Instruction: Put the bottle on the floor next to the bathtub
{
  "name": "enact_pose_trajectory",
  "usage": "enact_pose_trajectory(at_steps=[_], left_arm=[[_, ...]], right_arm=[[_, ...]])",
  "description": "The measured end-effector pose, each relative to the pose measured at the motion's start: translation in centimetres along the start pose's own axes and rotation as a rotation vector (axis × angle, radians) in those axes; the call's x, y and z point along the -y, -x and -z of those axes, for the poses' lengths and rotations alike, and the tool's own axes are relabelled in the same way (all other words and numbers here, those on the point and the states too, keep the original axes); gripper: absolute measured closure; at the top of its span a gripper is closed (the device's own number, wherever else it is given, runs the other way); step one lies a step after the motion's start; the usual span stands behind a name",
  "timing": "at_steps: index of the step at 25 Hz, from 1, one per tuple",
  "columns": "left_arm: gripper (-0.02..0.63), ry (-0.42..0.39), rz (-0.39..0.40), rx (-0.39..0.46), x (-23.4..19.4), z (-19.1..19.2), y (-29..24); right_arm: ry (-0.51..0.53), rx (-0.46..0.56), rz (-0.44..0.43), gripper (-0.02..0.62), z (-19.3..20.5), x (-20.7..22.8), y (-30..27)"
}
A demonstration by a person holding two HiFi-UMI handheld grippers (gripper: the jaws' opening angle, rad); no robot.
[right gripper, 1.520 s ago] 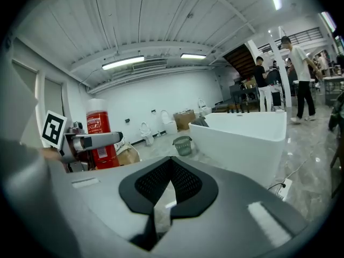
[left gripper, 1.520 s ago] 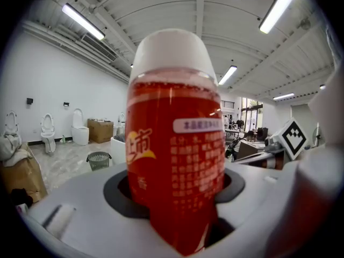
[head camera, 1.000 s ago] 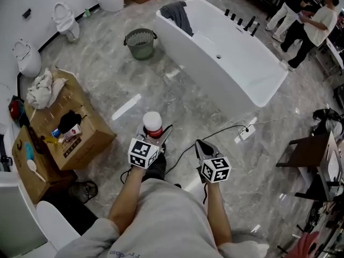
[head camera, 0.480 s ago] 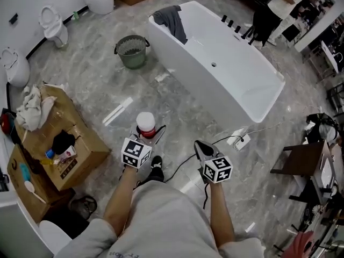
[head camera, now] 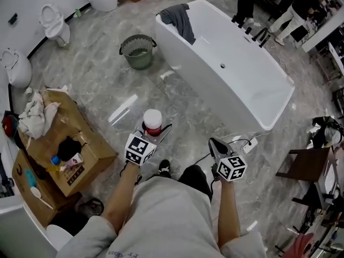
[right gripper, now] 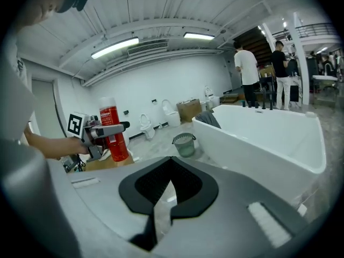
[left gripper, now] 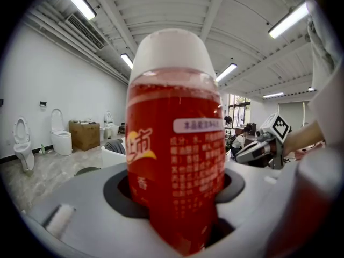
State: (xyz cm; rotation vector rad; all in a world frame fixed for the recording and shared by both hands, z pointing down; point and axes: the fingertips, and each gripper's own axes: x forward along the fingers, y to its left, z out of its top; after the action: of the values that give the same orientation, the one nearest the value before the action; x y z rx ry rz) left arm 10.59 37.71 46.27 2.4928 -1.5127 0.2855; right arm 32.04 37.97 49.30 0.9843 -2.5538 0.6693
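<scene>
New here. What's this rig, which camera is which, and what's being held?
No robot: a person holds a hand gripper in each hand. One picture comes from a head camera looking down. The other two cameras ride on the grippers and look along their fingers. The left gripper is shut on a red bottle with a white cap. The right gripper is shut and empty. On the grey floor stand a white bathtub, a green basket and cardboard boxes.

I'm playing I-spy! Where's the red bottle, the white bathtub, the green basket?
Red bottle with white cap (head camera: 153,117): head view, on the cap.
Long white bathtub (head camera: 247,79): head view, bare inside.
Round green basket (head camera: 140,61): head view, side wall.
</scene>
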Motion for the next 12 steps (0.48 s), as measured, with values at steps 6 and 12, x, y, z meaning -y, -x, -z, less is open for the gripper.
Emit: enact_pose_trajectory(at_steps=[6,12], left_arm=[[0.279,0.013,-0.047,0.003,-3.4,-0.9,-1.3],[0.279,0.007,-0.066,-0.003,-6.1,-1.3,-4.1]], right_arm=[[-0.018,0.021,-0.005,0.594,-1.9,3.0,-1.7],[0.124,-0.034,-0.113,0.594,-5.5,4.2,-6.5]])
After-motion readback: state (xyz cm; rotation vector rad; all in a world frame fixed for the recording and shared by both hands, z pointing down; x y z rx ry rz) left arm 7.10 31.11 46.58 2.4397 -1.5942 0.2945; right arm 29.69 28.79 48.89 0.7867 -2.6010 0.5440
